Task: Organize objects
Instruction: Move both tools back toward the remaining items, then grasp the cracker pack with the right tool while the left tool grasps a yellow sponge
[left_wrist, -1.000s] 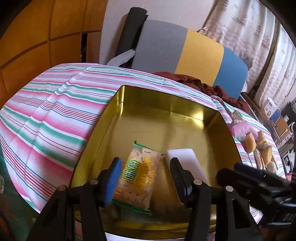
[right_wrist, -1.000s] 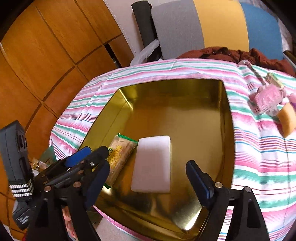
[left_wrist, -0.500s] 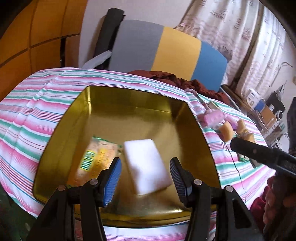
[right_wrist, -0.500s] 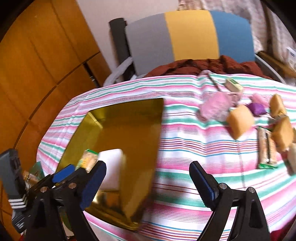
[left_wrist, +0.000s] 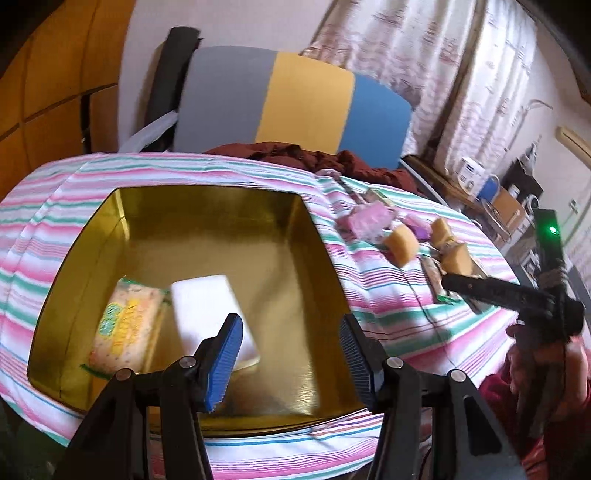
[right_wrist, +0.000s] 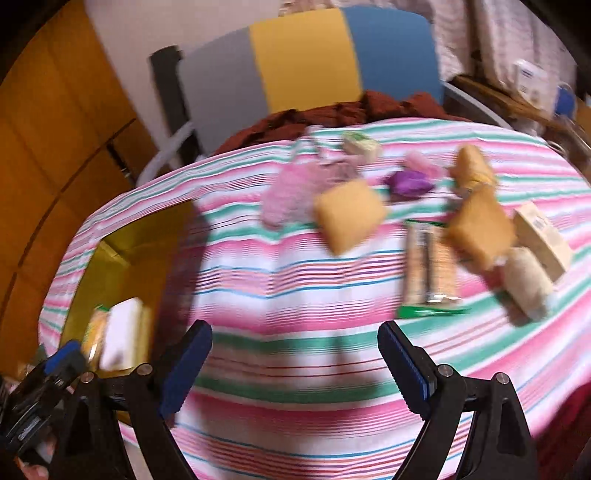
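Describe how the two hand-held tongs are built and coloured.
Both the left tongs and right tongs have black angular plastic arms with silver rivets and ribbed blue pads on the fingertips. From the left camera, the right unit's black body shows a green light.

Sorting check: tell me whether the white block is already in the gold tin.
Yes, the white block lies inside the gold tin beside a snack packet.

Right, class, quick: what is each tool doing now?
Left tool: open, empty, over the gold tin.
Right tool: open, empty, over the striped cloth.
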